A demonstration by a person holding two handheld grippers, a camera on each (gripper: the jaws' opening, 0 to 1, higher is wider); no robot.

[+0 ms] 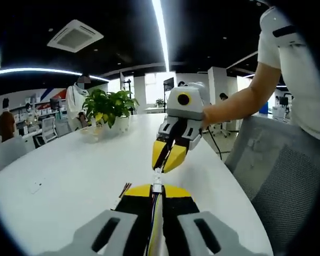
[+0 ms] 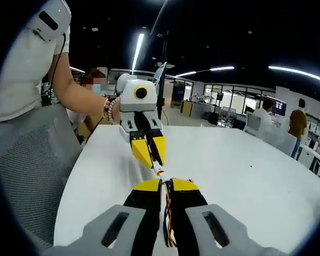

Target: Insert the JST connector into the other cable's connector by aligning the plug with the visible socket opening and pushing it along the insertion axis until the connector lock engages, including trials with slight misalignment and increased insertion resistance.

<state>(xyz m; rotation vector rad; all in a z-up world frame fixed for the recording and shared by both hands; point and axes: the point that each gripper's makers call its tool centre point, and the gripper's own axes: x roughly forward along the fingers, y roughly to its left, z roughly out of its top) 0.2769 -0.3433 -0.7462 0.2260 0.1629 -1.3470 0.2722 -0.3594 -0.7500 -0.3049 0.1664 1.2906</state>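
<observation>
Both claws pinch their cables above the white table (image 1: pixel 69 176), left gripper (image 1: pixel 157 193) and right gripper (image 2: pixel 165 184) meeting tip to tip, JST connector (image 1: pixel 157 180) apparently at the socket mouth, needing a straight push until it locks.

A small white connector (image 1: pixel 157 175) sits between the two grippers' yellow tips, held above the white table; its multicoloured wires (image 2: pixel 167 224) trail back between the near jaws; mating state too small to tell.

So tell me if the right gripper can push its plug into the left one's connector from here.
Probably yes: the right gripper and left gripper face tip to tip, the white connectors meet between them, nothing intervening.
</observation>
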